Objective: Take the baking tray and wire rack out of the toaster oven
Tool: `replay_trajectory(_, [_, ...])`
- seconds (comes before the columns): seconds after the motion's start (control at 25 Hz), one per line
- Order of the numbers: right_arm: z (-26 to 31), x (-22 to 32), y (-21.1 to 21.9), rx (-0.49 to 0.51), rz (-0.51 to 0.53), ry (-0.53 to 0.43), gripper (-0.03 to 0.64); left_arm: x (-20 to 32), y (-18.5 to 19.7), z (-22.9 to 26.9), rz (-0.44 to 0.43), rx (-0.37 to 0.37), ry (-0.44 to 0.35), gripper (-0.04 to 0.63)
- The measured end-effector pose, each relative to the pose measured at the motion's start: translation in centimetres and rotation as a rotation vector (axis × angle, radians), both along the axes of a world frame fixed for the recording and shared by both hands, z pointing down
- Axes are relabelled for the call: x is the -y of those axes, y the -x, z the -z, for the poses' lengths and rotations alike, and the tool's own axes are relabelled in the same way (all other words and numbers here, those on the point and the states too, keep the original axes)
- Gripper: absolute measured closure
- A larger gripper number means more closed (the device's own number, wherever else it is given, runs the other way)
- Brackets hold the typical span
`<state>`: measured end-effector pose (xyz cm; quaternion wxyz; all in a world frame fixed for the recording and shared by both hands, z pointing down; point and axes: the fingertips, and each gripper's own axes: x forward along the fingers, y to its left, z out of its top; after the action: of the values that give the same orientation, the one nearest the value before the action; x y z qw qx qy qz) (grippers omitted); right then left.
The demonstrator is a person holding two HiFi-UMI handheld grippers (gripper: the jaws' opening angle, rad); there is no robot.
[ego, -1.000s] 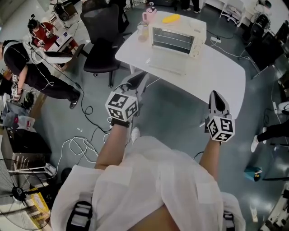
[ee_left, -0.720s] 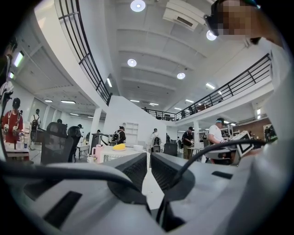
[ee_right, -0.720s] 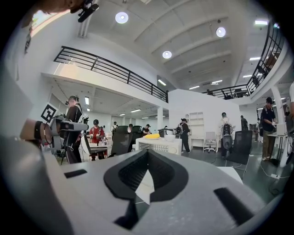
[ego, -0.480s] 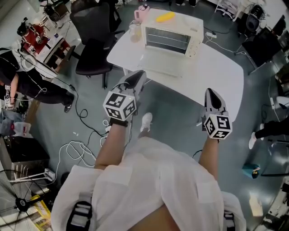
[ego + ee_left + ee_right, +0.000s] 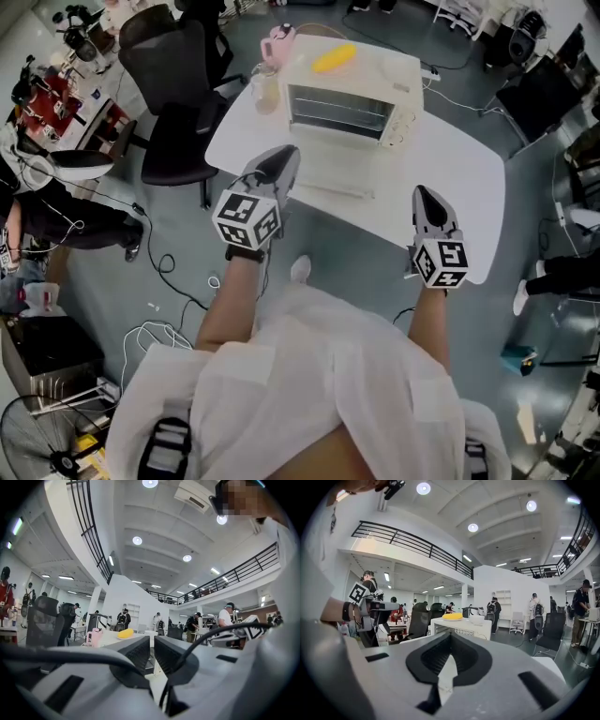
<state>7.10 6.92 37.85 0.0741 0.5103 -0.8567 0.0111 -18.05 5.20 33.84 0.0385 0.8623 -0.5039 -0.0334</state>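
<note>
Head view, entry by entry.

Toaster oven (image 5: 352, 94): stands on the white table (image 5: 450, 159) at my 12 o'clock. Its mouth faces me. The door (image 5: 333, 187) seems to be let down flat toward 6 o'clock.

Wire rack (image 5: 339, 111): its bars show inside the mouth, and its long axis runs roughly 9 to 3 o'clock. It is not yet drawn out.

Baking tray: I judge it is still inside, but I cannot pick it out from the rack at this range.

Left claw (image 5: 281, 155): closed to a sliver with nothing between the jaws. It hangs over the near table edge. The oven mouth lies at about 1 o'clock from its tip.

Right claw (image 5: 427, 192): pressed fully together and empty. It is also at the near edge, and the mouth lies at about 11 o'clock from it.

Relation that matters: both claws are short of the oven and point at it. By my estimate the left is slightly nearer and just beside the lowered door. The rack's front rail lies crosswise to my reach, so either claw would have to open before meeting it head-on.

Yellow thing (image 5: 335, 58): lies on the oven roof and is not in the way of the mouth.

Pink cup (image 5: 278, 39): at 11 o'clock, beyond the oven's left corner.
</note>
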Motion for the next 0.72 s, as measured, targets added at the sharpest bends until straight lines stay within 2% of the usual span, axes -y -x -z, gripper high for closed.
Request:
replay_trajectory(0.32, [-0.3,8.1,2.6,-0.020,-0.014,0.022,0.612,8.5,2.1,-0.9,-0.038,0.011,0.021,0.571])
replay_trajectory(0.52, [-1.6,11.7,5.6,-0.066,0.000,0.035,0.612,11.5,3.5,-2.7,-0.064,0.028,0.057,0.571])
replay_trajectory(0.72, [-2.6,14.2,8.3,-0.074,0.020,0.048,0.612,13.7,4.8,-3.5,-0.079,0.030,0.062,0.571])
